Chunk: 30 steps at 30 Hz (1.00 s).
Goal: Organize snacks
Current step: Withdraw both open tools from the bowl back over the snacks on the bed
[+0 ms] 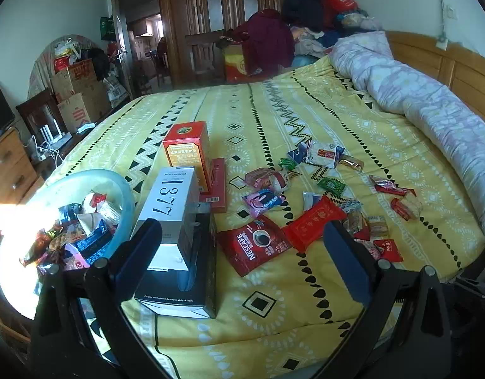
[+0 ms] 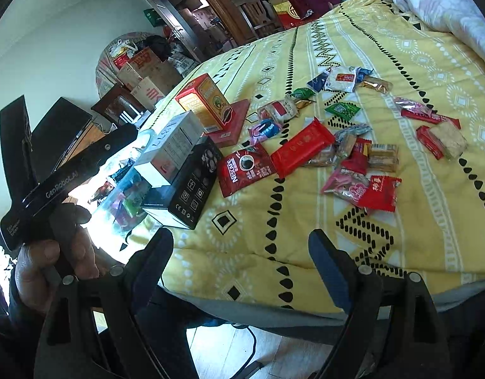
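Several wrapped snacks lie scattered on the yellow patterned bed [image 1: 274, 315]: a red Nescafe sachet [image 1: 253, 248] [image 2: 245, 169], a red flat packet [image 1: 315, 222] [image 2: 301, 147], a pink-blue packet [image 1: 263, 200], green candies [image 1: 331, 186]. A clear blue bowl [image 1: 122, 189] at the left holds several snacks. My left gripper [image 1: 242, 252] is open and empty above the near bed, by the Nescafe sachet. My right gripper [image 2: 242, 259] is open and empty over the bed's near edge. The left gripper's body shows in the right wrist view [image 2: 62, 180], held in a hand.
A white box marked 1377 [image 1: 173, 202] lies on a black box [image 1: 185, 278], beside an upright red box [image 1: 187, 150]. A rolled lilac quilt [image 1: 432, 104] lies along the wooden headboard. Cardboard boxes and a dresser [image 1: 8, 167] stand left of the bed.
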Each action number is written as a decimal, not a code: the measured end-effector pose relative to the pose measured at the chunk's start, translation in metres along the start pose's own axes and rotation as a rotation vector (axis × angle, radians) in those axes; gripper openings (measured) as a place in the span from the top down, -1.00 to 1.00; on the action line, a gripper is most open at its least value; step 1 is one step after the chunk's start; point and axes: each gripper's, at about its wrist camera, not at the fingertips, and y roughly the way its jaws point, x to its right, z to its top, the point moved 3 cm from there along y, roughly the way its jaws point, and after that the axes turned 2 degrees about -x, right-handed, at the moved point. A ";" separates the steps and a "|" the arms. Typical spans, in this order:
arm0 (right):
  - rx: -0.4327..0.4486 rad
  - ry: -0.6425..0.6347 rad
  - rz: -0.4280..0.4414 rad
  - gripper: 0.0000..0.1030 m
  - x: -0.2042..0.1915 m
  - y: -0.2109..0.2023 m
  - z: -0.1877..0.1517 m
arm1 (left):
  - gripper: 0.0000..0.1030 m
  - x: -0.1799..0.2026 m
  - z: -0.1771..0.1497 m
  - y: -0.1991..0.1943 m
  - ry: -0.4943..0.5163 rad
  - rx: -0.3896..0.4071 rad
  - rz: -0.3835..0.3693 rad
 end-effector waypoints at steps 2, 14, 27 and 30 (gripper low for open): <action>-0.008 0.011 0.011 -0.74 0.003 0.003 -0.003 | -0.99 0.004 0.000 0.001 0.007 -0.007 0.016; -0.019 0.026 0.013 -0.74 0.009 0.006 -0.009 | -0.99 0.018 -0.004 0.009 0.031 -0.035 0.051; -0.067 0.011 0.001 -0.75 0.005 0.016 -0.016 | -0.99 0.018 -0.015 0.016 0.032 -0.067 0.037; -0.073 0.012 -0.001 -0.75 0.007 0.017 -0.019 | -0.99 0.022 -0.021 0.016 0.037 -0.075 -0.016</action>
